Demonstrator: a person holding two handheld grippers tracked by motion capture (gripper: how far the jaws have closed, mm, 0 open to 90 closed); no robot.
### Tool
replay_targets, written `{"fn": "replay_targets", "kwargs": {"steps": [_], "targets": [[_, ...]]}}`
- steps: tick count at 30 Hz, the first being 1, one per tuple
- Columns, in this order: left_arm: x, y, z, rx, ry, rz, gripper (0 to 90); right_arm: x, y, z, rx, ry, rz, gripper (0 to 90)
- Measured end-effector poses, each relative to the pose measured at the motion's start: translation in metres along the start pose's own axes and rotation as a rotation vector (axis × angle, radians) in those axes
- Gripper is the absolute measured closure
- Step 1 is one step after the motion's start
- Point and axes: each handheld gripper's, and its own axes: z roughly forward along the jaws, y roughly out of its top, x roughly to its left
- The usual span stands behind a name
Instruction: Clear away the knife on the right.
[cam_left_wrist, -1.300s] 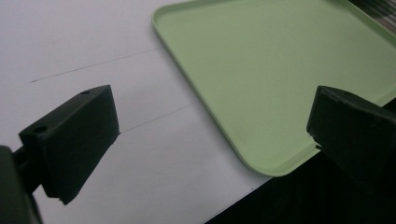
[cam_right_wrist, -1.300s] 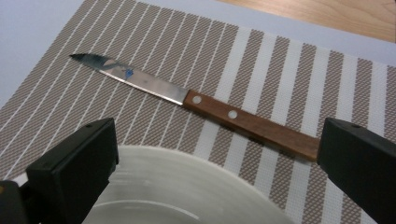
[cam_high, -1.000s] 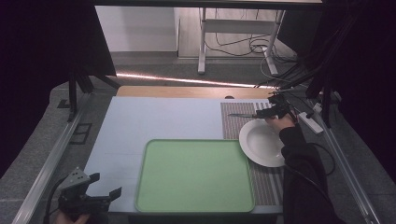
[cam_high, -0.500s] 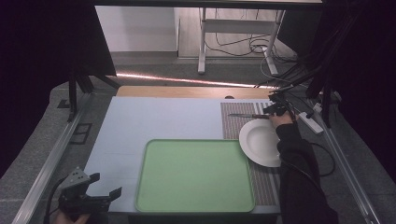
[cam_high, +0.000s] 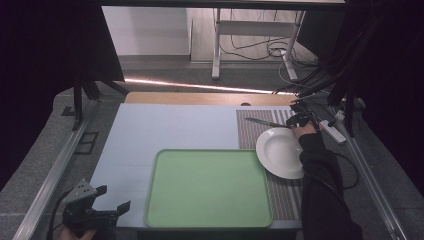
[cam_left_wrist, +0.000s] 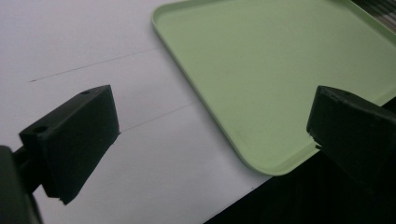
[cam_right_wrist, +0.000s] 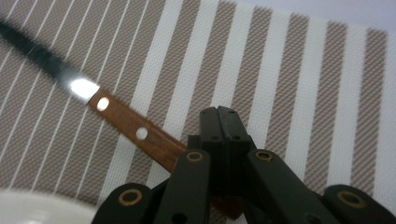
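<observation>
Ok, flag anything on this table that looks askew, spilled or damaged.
Nothing spilled or broken. The white plate lies on the striped mat, its left edge just past the mat's edge, beside the bare green tray. The right gripper is shut on the knife, which angles across the stripes.

A green tray (cam_high: 209, 187) lies on the pale table (cam_high: 165, 127), its near edge close to the table's front edge. A striped placemat (cam_high: 260, 131) lies just right of the tray. A white plate (cam_high: 279, 152) rests on the placemat, touching the tray's right far corner. A wooden-handled knife (cam_high: 264, 122) lies on the placemat just beyond the plate.
</observation>
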Motion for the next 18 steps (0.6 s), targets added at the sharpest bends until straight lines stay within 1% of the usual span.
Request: {"fn": "replay_targets", "kwargs": {"steps": [3,5,8,10,11,12,13,14,16,17,18], "targets": [[0.0,0.0,0.0,0.0,0.0,0.001,2.1,0.0,-0.002,-0.004,0.036,0.021,-0.024,90.0],[0.0,0.0,0.0,0.002,0.001,0.002,2.1,-0.001,-0.004,-0.006,0.056,0.049,-0.031,90.0],[-0.001,0.0,0.0,0.004,0.003,0.005,2.2,-0.003,-0.006,-0.008,0.082,0.074,-0.023,90.0],[-0.001,0.0,0.0,0.004,0.003,0.006,2.2,-0.003,-0.007,-0.009,0.088,0.091,-0.021,90.0],[-0.001,0.001,0.0,0.003,0.003,0.008,2.2,-0.004,-0.007,-0.009,0.09,0.093,-0.022,90.0],[-0.001,0.001,0.0,0.003,0.003,0.005,2.2,-0.003,-0.007,-0.009,0.091,0.083,-0.027,90.0],[-0.001,0.001,0.0,0.003,0.003,0.008,2.2,-0.003,-0.006,-0.01,0.079,0.07,-0.027,90.0],[-0.001,0.001,0.0,0.003,0.003,0.008,2.2,-0.003,-0.005,-0.011,0.064,0.069,-0.019,88.6],[-0.001,0.0,0.0,0.003,0.002,0.005,2.2,-0.003,-0.002,-0.014,0.031,0.073,0.003,81.5],[0.0,0.0,0.0,0.003,0.002,0.006,2.2,-0.001,0.0,-0.016,0.02,0.079,0.012,76.7],[0.0,0.0,0.0,0.002,0.002,0.004,2.2,0.0,0.002,-0.017,0.012,0.085,0.014,69.0]]}}
